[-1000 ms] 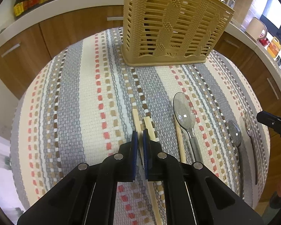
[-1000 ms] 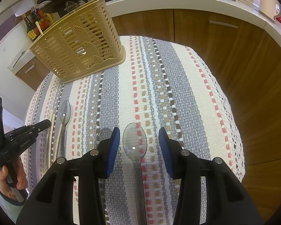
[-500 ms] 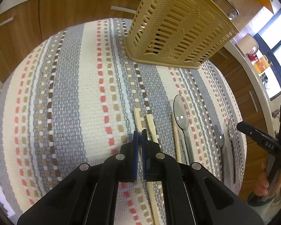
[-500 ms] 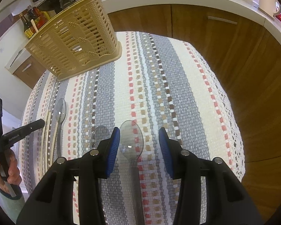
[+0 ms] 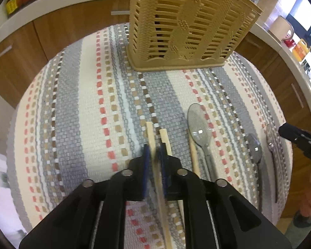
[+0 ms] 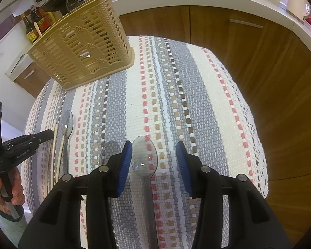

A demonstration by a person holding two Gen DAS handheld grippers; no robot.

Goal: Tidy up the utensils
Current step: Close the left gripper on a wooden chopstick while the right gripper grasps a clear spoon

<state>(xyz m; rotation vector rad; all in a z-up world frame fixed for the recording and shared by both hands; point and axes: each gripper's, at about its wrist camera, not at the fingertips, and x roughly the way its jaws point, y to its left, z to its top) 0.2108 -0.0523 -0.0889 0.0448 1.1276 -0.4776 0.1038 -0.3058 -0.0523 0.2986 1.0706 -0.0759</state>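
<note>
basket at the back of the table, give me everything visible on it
The utensil basket is tan plastic moulded like wicker, with slatted walls, raised braid and wheat motifs and a scalloped base flange. It stands upright on the striped cloth at the far edge of the table, apart from the loose spoons and chopsticks. In the right wrist view, a pale stick pokes above its rim at the left end; other contents can't be made out. Neither gripper touches it.

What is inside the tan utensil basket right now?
In the right wrist view a pale chopstick tip and a clear spoon bowl stick up above the rim of the basket. The slatted walls hide everything lower down, so I cannot tell what else is inside.
</note>
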